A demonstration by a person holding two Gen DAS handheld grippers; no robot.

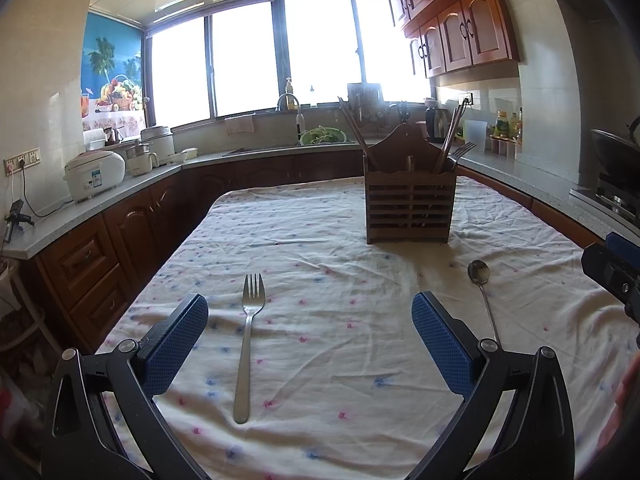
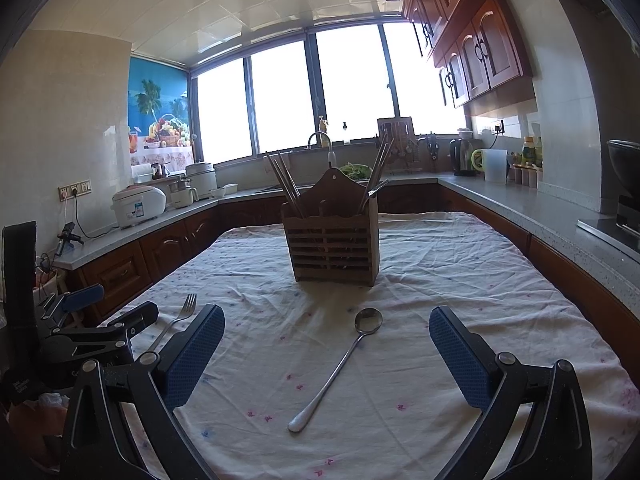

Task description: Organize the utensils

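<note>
A steel fork (image 1: 249,340) lies flat on the flowered tablecloth, tines pointing away, between the wide-open fingers of my left gripper (image 1: 310,314). A steel spoon (image 1: 482,292) lies to its right, partly behind the right finger. In the right wrist view the spoon (image 2: 340,364) lies diagonally between the open fingers of my right gripper (image 2: 326,326), bowl pointing toward the wooden utensil holder (image 2: 332,240). The holder (image 1: 410,200) stands upright farther back, with chopsticks and a fork in it. The fork (image 2: 176,320) shows at left, beside my left gripper's body (image 2: 88,336). Neither gripper holds anything.
The cloth-covered table (image 1: 320,232) is ringed by kitchen counters: a rice cooker (image 1: 94,174) and pots at left, a sink (image 1: 288,146) at the back, a kettle and bottles at right, a stove with a wok (image 1: 616,152) at far right.
</note>
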